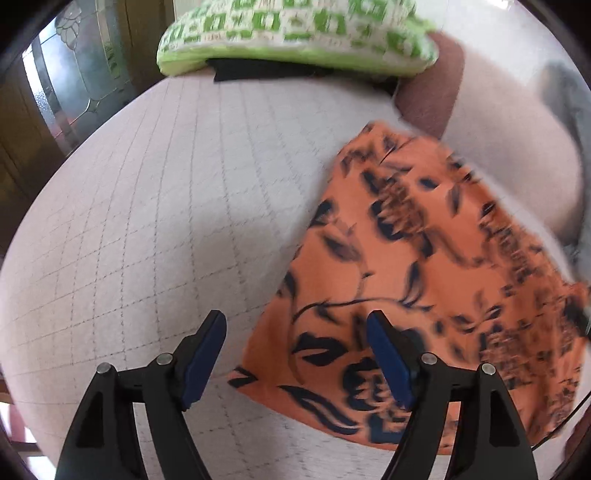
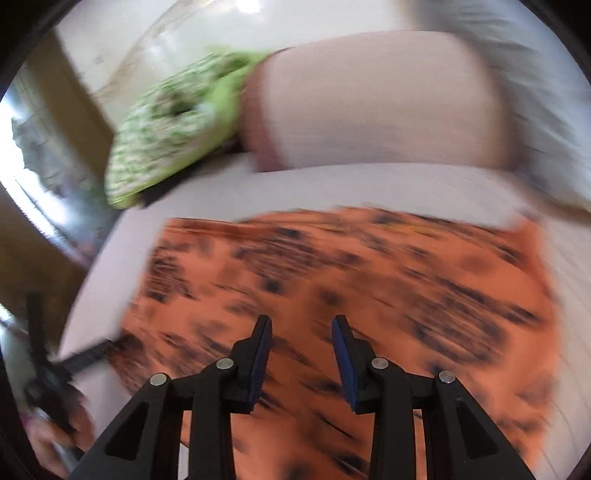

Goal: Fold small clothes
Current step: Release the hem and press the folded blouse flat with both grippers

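A: Blue-padded fingers [image 1: 202, 360] of the left gripper [image 1: 295, 354] are filling the near edge of the left wrist view. How are its jaws standing?

B: They are standing wide apart, with nothing clamped. One finger is hanging over the bare quilted cushion [image 1: 155, 221]; the other is hanging over the near corner of the orange garment with a dark floral print [image 1: 406, 266].

A: Where is the garment lying?

B: It is lying spread on the pale cushion, to the right of the left gripper's midline and running away toward the upper right. Whether the pads are touching the cloth cannot be told.

A: And the right gripper [image 2: 301, 354]?

B: Its jaws are standing partly apart, closer together than the left pair, and are gripping nothing. The orange garment [image 2: 369, 280] is lying directly beneath and ahead of it, blurred in this view.

A: What else is showing?

B: A green-and-white patterned pillow [image 1: 295, 33] is resting at the far edge of the cushion, well apart from the garment. At the lower left of the right wrist view, a person's hand [image 2: 55, 435] is holding a dark, blurred tool.
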The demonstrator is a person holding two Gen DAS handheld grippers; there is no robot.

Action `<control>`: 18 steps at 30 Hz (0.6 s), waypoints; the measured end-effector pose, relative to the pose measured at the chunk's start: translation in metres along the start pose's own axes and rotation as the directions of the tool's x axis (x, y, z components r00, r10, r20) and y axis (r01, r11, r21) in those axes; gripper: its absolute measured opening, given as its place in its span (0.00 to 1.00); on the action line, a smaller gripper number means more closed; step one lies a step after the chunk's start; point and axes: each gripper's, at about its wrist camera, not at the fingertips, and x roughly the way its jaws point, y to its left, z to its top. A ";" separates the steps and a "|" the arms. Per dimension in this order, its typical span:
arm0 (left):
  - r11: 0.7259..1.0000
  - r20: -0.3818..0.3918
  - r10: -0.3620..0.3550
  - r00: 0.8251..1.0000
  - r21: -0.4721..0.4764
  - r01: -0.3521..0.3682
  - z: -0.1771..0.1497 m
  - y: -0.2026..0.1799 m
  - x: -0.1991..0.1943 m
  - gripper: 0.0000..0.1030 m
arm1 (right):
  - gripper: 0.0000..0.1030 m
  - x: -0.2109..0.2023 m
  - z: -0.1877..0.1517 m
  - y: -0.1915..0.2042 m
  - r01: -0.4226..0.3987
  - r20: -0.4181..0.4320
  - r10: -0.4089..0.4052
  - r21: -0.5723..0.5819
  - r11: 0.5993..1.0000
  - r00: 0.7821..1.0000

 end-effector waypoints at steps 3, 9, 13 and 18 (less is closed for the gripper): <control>0.999 -0.020 -0.027 0.999 -0.029 0.026 0.003 0.008 0.007 0.77 | 0.36 0.050 0.032 0.041 -0.055 -0.033 0.054 -0.024 0.998 0.998; 1.000 -0.030 -0.008 1.000 -0.004 0.008 0.013 0.002 0.022 0.84 | 0.36 0.162 0.068 0.074 -0.009 -0.138 0.013 0.031 0.999 0.990; 0.999 -0.007 0.022 1.000 0.037 -0.022 0.025 -0.009 0.029 0.84 | 0.36 0.161 0.083 0.073 -0.013 -0.063 0.017 0.064 0.998 0.998; 0.989 0.085 0.084 0.993 0.111 -0.093 0.029 -0.027 0.011 0.84 | 0.36 0.093 0.068 0.055 -0.012 0.028 0.010 0.052 0.999 1.000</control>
